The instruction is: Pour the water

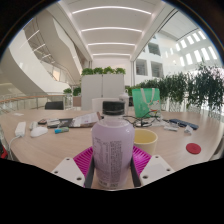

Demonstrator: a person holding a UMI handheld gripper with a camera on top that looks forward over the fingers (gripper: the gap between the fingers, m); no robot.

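Note:
A clear plastic bottle point(112, 148) with a black cap and a printed label stands upright between my fingers, raised above the table. My gripper point(113, 165) is shut on the bottle, its magenta pads point(84, 160) pressing on both sides. Just beyond the bottle, to its right, a yellow cup point(145, 140) stands on the light wooden table point(60, 145). The bottle hides the table straight ahead of me.
A green mesh holder point(146, 101) stands behind the cup. White and blue items point(45, 127) lie at the left, dark tools point(180, 125) and a red disc point(193, 148) at the right. Plants and white cabinets line the far side.

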